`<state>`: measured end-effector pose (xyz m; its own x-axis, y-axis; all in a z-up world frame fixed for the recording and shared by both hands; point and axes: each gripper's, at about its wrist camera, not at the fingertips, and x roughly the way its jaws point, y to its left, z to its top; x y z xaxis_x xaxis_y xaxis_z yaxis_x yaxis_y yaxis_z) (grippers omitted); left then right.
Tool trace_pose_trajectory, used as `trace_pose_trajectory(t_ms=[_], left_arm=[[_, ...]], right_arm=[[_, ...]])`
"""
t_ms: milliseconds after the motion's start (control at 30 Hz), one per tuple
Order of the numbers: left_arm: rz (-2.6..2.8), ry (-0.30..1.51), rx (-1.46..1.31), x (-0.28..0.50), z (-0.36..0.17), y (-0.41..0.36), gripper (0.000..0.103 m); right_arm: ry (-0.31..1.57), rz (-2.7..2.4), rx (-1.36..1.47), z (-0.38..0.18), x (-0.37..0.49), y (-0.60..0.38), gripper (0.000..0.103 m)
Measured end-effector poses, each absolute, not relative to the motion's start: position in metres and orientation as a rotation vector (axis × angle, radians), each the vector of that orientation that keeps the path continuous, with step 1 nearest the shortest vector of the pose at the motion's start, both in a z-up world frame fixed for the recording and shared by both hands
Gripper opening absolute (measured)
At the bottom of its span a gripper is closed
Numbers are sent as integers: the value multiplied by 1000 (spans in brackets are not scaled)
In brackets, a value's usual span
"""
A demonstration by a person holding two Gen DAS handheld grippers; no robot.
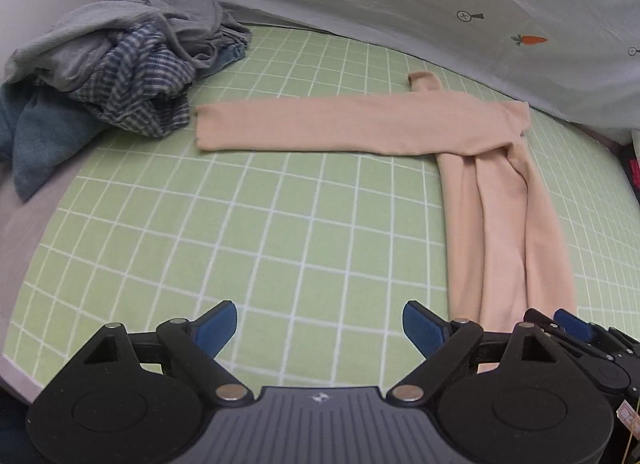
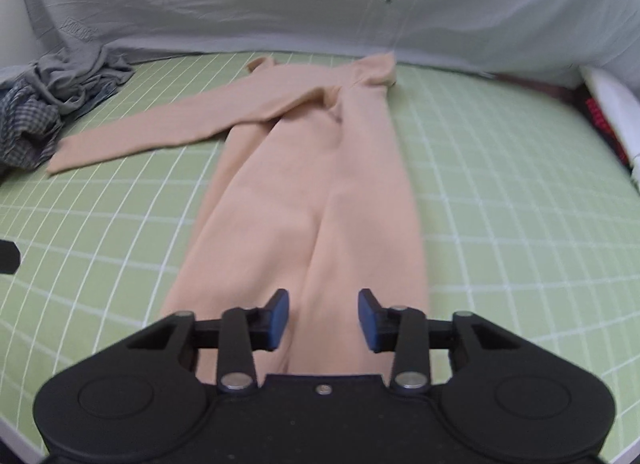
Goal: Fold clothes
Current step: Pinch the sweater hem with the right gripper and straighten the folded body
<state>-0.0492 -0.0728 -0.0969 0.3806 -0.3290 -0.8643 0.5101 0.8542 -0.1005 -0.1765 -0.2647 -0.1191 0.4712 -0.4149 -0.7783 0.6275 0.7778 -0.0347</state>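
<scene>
Peach top [image 2: 312, 191] lies flat (1 sleeve [image 1: 320, 127] outstretched) on green sheet [image 1: 240, 223]

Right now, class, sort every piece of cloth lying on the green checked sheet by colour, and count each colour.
Peach: 1, the long-sleeved top spread flat.
Grey: 1, the crumpled garment on top of the pile.
Blue-and-white check: 1, the shirt under it.
Teal: 1, the cloth at the pile's near edge.
Total: 4 that can be told apart; the pile may hide more.
</scene>
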Motion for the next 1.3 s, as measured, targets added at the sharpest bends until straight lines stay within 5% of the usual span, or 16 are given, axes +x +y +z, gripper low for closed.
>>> trace_pose_trajectory(t_ms=[67, 333, 533, 633, 733, 800, 933, 1300], left_arm=[[-529, 1051, 191, -52, -96, -63, 90], [-505, 1072, 159, -56, -98, -36, 90], [-502, 1093, 153, -55, -103, -30, 90], [-503, 1082, 152, -54, -100, -26, 91], [-477, 1093, 121, -47, -101, -24, 91], [-466, 1096, 106, -40, -100, -25, 91], [-453, 1096, 88, -26, -99, -33, 91], [-402, 1103, 69, 60, -102, -72, 91]], right_arm=[[878, -639, 280, -123, -179, -261, 3], [782, -672, 92, -78, -203, -225, 2], [913, -613, 208, -120, -191, -229, 3], [912, -609, 269, -118, -195, -232, 12], [837, -627, 329, -103, -200, -239, 42], [798, -648, 330, -93, -199, -245, 52], [735, -670, 327, -80, -194, -258, 103], [689, -764, 332, -75, -163, -318, 103]])
